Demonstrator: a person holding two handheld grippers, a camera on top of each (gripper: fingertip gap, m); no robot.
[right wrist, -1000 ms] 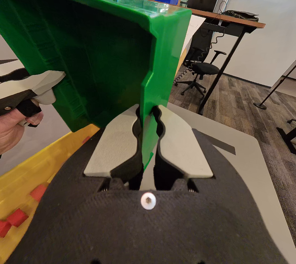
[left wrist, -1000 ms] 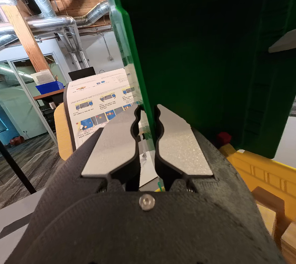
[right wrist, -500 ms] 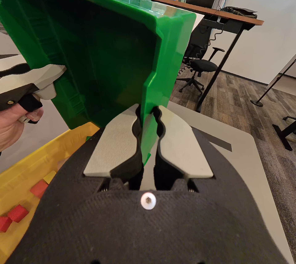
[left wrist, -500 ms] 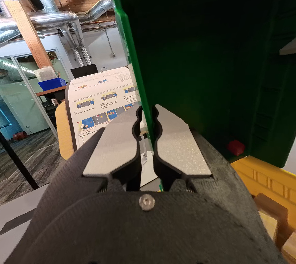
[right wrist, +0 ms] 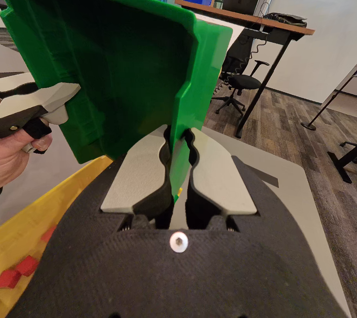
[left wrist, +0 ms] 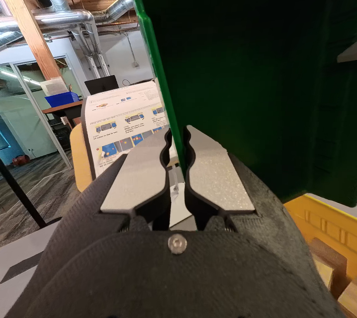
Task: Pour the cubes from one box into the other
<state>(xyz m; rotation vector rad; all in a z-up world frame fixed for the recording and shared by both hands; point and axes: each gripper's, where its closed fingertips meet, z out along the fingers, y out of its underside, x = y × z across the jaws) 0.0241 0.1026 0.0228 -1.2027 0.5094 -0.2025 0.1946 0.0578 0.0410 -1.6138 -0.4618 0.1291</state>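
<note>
Both grippers hold a green box (right wrist: 119,61) tipped steeply up on its side above a yellow box (right wrist: 25,225). My left gripper (left wrist: 176,131) is shut on one side wall of the green box (left wrist: 251,76). My right gripper (right wrist: 176,131) is shut on the opposite wall. The left gripper (right wrist: 48,100) also shows at the left of the right wrist view, held by a hand. The green box's inside shows no cubes. Red cubes (right wrist: 21,270) lie in the yellow box; wooden cubes (left wrist: 328,264) lie in the yellow box (left wrist: 324,221) in the left wrist view.
A grey table (right wrist: 286,189) carries the boxes, with its edge at the right. An upright printed instruction sheet (left wrist: 119,125) stands behind. A desk (right wrist: 251,20) with a laptop and a blue bin, and an office chair (right wrist: 239,84), stand on the wood floor beyond.
The green box has tipped a little further. A red cube at its lower lip slid down and is gone from view in the left wrist view.
</note>
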